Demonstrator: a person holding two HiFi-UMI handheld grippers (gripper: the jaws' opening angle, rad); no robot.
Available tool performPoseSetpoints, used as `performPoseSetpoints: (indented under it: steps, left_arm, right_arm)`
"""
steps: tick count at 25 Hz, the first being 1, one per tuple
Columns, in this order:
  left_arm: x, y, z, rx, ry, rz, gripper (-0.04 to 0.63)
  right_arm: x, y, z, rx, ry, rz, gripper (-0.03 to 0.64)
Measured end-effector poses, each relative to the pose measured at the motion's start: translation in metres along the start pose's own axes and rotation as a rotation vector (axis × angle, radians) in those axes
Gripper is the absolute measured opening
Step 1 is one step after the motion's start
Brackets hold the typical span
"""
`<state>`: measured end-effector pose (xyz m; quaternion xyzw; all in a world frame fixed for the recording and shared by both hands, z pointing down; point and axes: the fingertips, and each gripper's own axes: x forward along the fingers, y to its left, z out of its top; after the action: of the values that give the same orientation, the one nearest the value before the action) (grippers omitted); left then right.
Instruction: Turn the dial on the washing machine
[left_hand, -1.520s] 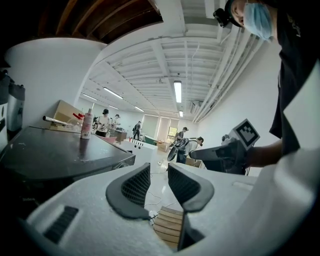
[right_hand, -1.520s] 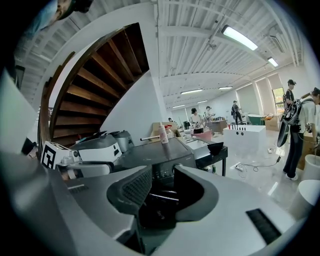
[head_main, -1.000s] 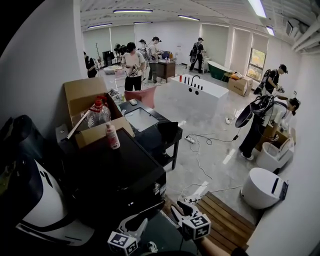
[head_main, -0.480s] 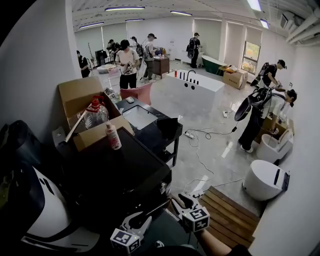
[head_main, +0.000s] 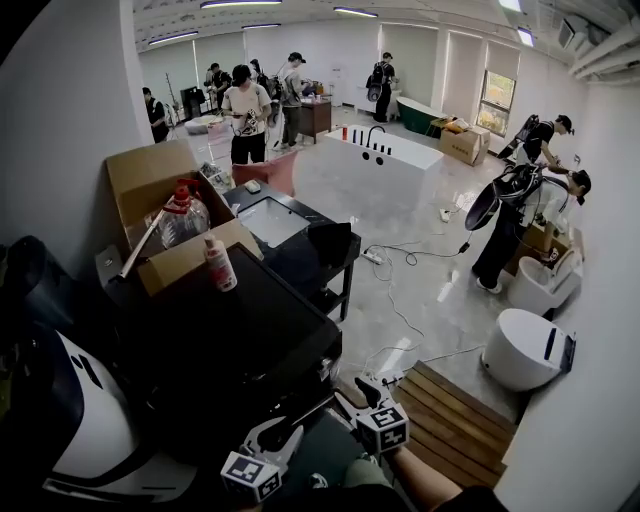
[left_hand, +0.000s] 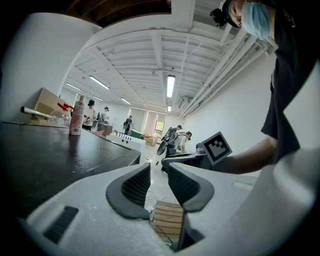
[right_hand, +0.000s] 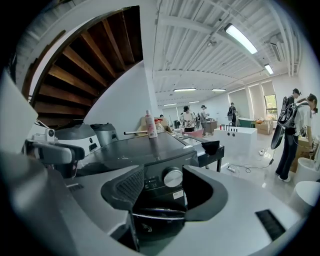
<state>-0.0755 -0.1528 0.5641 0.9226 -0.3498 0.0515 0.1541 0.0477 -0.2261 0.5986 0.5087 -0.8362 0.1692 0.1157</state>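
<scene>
Black washing machine fills the lower left of the head view. Its silver dial sits on the front panel, at the centre of the right gripper view. Right gripper — jaws have just been opening, gripping nothing — frames the dial in its gap, ahead of the tips and untouched. Left gripper, low in its own view: jaws narrowly parted and empty — wooden decking shows through the gap. Pink bottle stands on the machine's lid.
</scene>
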Motion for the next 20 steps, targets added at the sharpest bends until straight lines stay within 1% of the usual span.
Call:
performPoseSetpoints:
  steps: [3,10,16,20]
  left_arm:
    - [0.004,-0.002,-0.001,-0.006,-0.003,0.002,0.104]
    - [0.01,0.006,-0.008,-0.028,0.009,0.041,0.104]
    - [0.008,0.017,-0.017,-0.05,0.026,0.079,0.104]
    - [0.007,0.02,-0.022,-0.066,0.04,0.097,0.104]
  right_arm:
    - [0.014,-0.007,-0.005,-0.047,0.029,0.009,0.253]
    - [0.058,-0.012,-0.022,-0.193,0.122,0.076,0.298]
    - [0.092,-0.009,-0.032,-0.258,0.161,0.13,0.322]
    - [0.107,-0.011,-0.035,-0.296,0.183,0.14,0.331]
